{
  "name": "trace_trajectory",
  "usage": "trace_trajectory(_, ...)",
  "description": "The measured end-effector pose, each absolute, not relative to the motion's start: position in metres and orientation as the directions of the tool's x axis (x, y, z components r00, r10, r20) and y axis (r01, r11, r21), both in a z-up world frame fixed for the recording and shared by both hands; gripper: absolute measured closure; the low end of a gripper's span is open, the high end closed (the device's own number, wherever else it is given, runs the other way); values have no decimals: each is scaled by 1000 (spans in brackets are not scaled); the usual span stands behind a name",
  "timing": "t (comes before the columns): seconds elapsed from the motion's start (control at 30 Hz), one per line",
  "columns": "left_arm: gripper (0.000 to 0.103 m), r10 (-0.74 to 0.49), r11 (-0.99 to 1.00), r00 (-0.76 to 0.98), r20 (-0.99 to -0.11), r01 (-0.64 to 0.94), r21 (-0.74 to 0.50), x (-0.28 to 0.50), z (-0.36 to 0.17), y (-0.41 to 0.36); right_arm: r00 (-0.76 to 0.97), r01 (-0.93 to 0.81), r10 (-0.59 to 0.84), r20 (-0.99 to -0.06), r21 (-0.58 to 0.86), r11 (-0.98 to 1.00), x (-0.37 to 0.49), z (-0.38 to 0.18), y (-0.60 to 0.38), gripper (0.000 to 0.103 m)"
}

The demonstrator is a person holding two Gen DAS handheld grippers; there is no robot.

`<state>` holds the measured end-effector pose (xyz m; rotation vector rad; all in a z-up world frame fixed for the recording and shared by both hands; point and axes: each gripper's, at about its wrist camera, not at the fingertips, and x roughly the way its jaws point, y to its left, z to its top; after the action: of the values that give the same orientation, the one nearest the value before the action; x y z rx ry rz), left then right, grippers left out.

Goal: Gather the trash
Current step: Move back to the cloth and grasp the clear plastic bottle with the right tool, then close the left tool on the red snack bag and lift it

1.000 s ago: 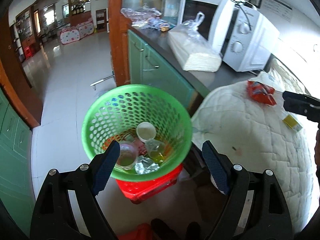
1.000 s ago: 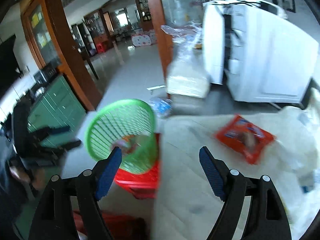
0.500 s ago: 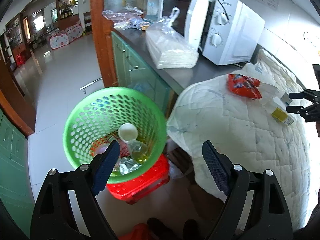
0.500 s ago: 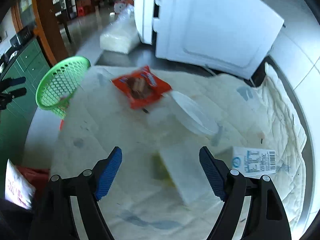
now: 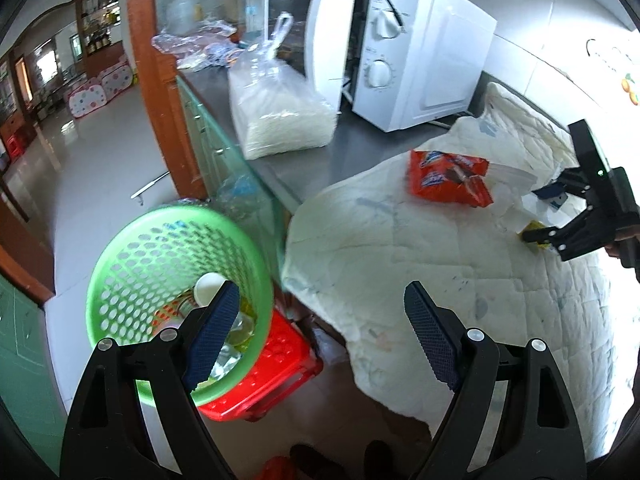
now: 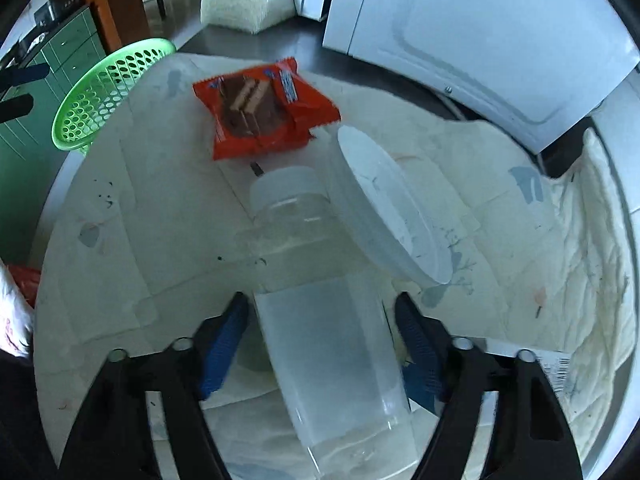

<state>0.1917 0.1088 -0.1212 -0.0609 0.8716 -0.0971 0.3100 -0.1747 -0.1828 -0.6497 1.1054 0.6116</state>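
**Right tongs closing around the clear jar; left tongs wide and empty**

Your right tongs (image 6: pixel 322 336) point steeply down at the quilted cloth (image 6: pixel 132 240) that covers the table. A clear plastic jar (image 6: pixel 316 320) with a pale lid lies on its side between the two blue pads. The jaws have just been closing on it, and they now stand just beside its walls. Whether the pads already press on the jar, you cannot tell from here: a thin gap seems to show on each side.

Beyond the jar's lid lies an orange snack wrapper (image 6: pixel 264 112), flat on the cloth. To the right of the jar, a white round lid (image 6: pixel 388 208) rests tilted, just beside it. A white microwave (image 6: pixel 460 28) stands behind.

Your left tongs (image 5: pixel 320 336) hang wide, nothing between the pads. Below them, off the table edge, the green basket (image 5: pixel 132 248) sits on a red stool (image 5: pixel 276 364), with a cup and other trash inside it. In the left view your right tongs show at the far right, down on the cloth, well apart from the basket.
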Motion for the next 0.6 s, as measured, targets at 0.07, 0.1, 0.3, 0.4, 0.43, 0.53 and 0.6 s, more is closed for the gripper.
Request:
trace_trajectory(0.07, 20, -121, 993, 636, -762, 76, -94, 200, -120, 101, 335, -729, 128, -933, -171, 662, 310, -182, -175, 40)
trace_trajectory(0.1, 20, -126, 992, 636, -762, 83, -94, 204, -119, 97, 335, -729, 132, -933, -168, 664, 309, -182, -176, 41)
trace_trajectory(0.3, 20, -172, 978, 626, -761, 204, -54, 232, -115, 62, 313, -723, 158, -937, -127, 679, 302, -172, -187, 49)
trace_trajectory(0.4, 10, -203, 951, 609, -767, 308, -7, 247, -116, 40, 303, -722, 177, -936, -104, 684, 290, -166, -194, 50)
trace_trajectory(0.43, 10, -210, 942, 606, -767, 337, 9, 251, -116, 34, 302, -719, 184, -936, -96, 689, 285, -163, -197, 50)
trace_trajectory(0.53, 10, -243, 892, 586, -773, 449, 60, 262, -117, 14, 299, -707, 194, -934, -80, 702, 271, -161, -203, 50)
trace_trajectory(0.6, 10, -256, 844, 571, -780, 525, 108, 270, -119, 0, 293, -699, 201, -935, -66, 712, 263, -157, -209, 50)
